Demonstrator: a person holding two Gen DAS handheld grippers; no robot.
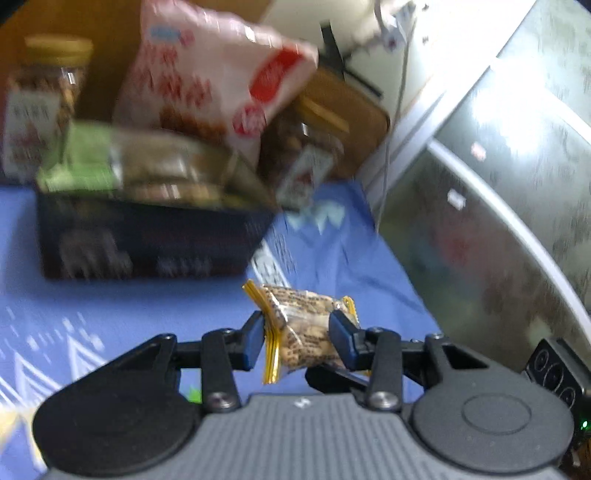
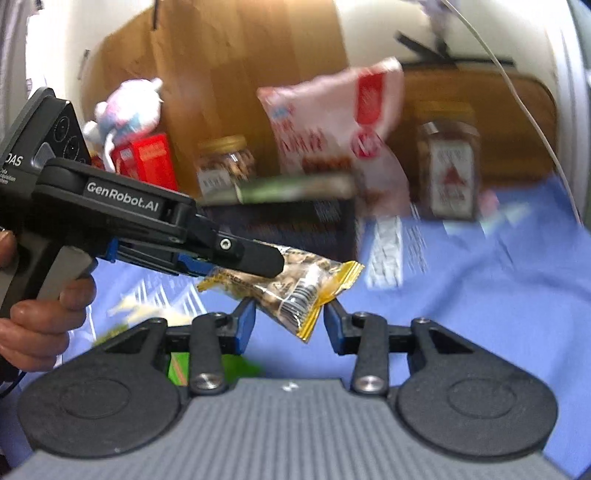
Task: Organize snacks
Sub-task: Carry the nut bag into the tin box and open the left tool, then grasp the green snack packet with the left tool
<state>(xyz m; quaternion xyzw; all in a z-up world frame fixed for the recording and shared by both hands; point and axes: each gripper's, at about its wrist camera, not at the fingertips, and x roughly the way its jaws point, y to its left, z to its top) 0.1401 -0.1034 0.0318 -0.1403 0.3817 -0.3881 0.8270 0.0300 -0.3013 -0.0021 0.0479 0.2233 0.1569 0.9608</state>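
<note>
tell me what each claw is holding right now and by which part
The left claw pinches the small gold-edged snack packet across its middle. The right claw holds nothing; its pads stand clear of that packet.

You get bright, even daylight in both views, strongest at the upper right, where the steel surface throws white glare and the pale wall washes out. Your background is smeared by motion blur: the pink bag, the jars and the dark box have unreadable print. Only the near foreground stays sharp, the gold-edged snack packet included. Fisheye bending curves straight edges near the borders and darkens the corners. Shadows on the blue cloth are soft and faint
</note>
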